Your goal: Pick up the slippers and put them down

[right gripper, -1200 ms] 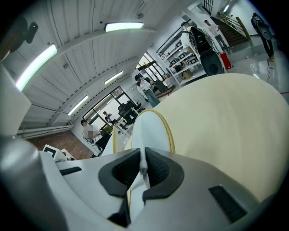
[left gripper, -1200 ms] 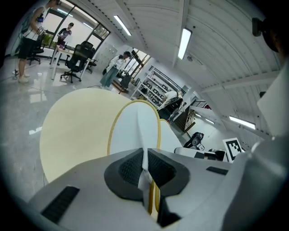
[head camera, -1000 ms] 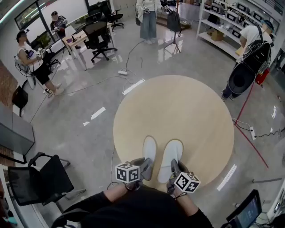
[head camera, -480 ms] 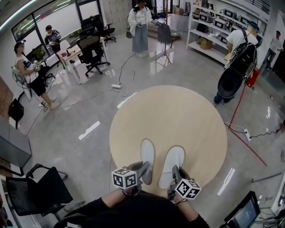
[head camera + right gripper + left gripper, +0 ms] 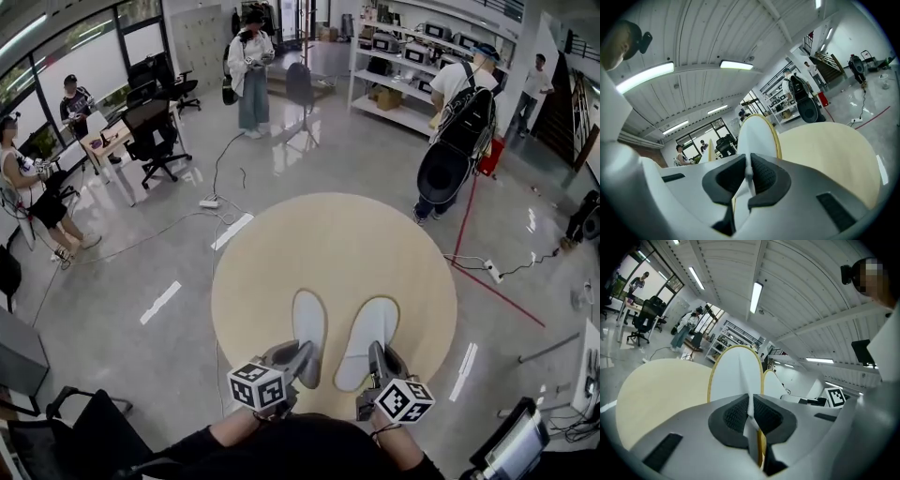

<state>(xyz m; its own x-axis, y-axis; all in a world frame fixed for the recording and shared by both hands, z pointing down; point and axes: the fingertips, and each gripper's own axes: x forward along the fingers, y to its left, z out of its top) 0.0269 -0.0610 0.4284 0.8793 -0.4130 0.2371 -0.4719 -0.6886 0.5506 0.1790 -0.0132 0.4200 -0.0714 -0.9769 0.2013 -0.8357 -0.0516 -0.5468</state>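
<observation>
Two white slippers with pale yellow edges hang over the round beige table point(image 5: 375, 239). My left gripper point(image 5: 302, 362) is shut on the heel end of the left slipper point(image 5: 309, 322). My right gripper point(image 5: 376, 362) is shut on the heel end of the right slipper point(image 5: 368, 328). In the left gripper view the gripper point(image 5: 751, 416) pinches the left slipper point(image 5: 736, 373), and the right slipper point(image 5: 774, 385) shows beside it. In the right gripper view the gripper point(image 5: 749, 176) pinches the right slipper point(image 5: 757, 136) in the same way. Both slippers reach forward, away from me.
Several people stand or sit around the room, one with a black bag point(image 5: 448, 159) close to the table's far right. Cables and a power strip point(image 5: 208, 202) lie on the floor. A black chair point(image 5: 84, 436) stands at my left, a laptop point(image 5: 520, 441) at my right. Shelves point(image 5: 394, 66) line the back wall.
Both grippers have risen with the slippers, which now look larger and higher over the table. The head view has tilted up and shows more of the far room.
</observation>
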